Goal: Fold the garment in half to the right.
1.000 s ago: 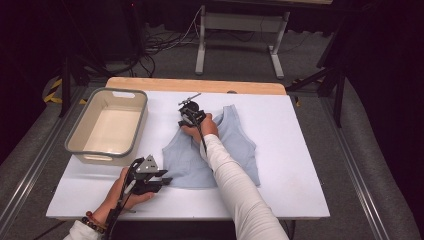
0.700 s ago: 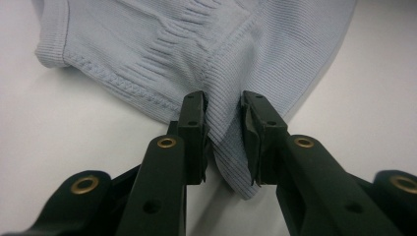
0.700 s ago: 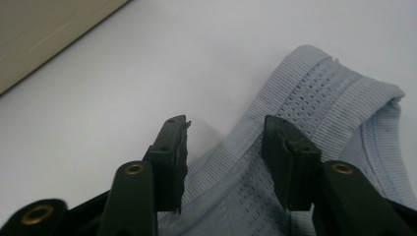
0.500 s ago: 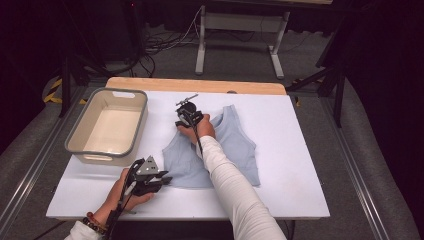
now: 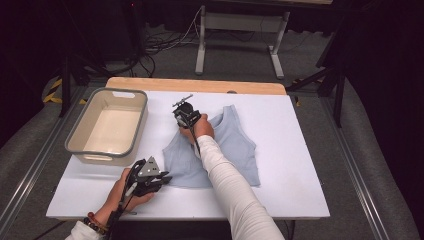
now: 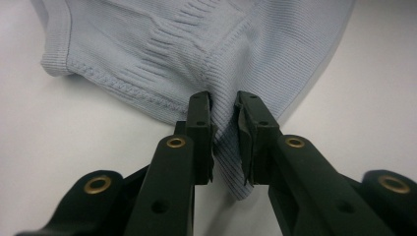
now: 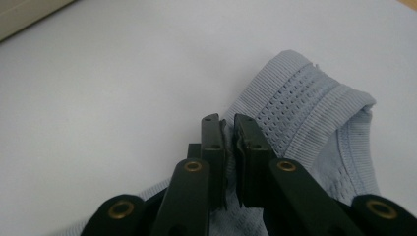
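Both tongs, left (image 6: pixel 223 142) and right (image 7: pixel 229 152), having just been closing, are pinching the soft, limp top (image 5: pixel 235 145) at hem corner and strap.

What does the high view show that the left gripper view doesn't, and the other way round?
High view alone: the beige bin left of the top, the right hand-held gripper at the top's far strap, and the whole table. Left gripper view alone: the ribbed knit close up, with the left hand-held gripper pinching a fold of fabric at the hem corner, its jaws having just been closing. Both share the light blue tank top lying on the white surface.
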{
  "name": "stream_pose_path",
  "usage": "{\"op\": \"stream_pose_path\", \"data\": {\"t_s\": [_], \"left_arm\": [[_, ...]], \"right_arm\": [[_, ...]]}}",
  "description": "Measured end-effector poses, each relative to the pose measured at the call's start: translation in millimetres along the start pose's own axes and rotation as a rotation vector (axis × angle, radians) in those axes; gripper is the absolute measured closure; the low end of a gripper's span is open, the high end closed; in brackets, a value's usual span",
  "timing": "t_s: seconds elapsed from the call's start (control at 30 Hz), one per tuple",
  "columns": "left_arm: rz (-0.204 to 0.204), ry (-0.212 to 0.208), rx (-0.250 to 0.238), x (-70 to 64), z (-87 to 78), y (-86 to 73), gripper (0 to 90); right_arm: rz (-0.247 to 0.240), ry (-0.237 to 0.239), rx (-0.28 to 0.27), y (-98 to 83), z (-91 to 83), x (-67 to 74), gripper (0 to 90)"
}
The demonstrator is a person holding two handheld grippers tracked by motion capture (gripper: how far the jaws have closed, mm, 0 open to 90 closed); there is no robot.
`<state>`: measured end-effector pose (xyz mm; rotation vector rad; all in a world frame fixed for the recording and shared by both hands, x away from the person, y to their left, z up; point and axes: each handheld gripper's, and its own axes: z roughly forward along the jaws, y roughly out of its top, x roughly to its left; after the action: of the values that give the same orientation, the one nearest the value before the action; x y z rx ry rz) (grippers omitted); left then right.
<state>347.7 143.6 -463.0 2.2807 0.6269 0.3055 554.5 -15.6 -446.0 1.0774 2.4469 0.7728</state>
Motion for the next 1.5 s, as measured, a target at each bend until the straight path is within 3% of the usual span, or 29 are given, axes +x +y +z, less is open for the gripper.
{"op": "stream_pose_path", "data": {"t_s": [0.17, 0.37, 0.57, 0.7, 0.87, 1.17, 1.5], "left_arm": [[0.011, 0.007, 0.005, 0.8, -2.8, -0.2, 78.8], [0.011, 0.023, -0.003, 4.1, -10.5, -3.8, 78.8], [0.038, 0.04, 0.011, 3.1, -17.2, -5.8, 78.7], [0.035, 0.04, 0.005, 3.3, -17.8, -6.8, 78.4], [0.031, 0.045, -0.008, 4.8, -19.3, -7.9, 78.2], [0.054, 0.057, 0.007, 3.9, -19.9, -6.9, 78.7], [0.051, 0.063, -0.018, 4.6, -27.2, -6.3, 78.6]], "right_arm": [[-0.022, 0.013, 0.003, 2.6, -0.9, 0.6, 85.7], [-0.006, 0.042, -0.077, 7.0, -12.8, 1.8, 85.8], [-0.021, 0.045, -0.113, 10.6, -21.6, 6.6, 85.8], [-0.025, 0.049, -0.129, 11.3, -23.8, 10.4, 85.8], [-0.006, 0.048, -0.159, 9.5, -26.4, 8.6, 85.8], [-0.026, 0.049, -0.199, 6.6, -32.7, 8.6, 85.8], [-0.019, 0.06, -0.249, 7.6, -43.4, 6.9, 85.8]]}}
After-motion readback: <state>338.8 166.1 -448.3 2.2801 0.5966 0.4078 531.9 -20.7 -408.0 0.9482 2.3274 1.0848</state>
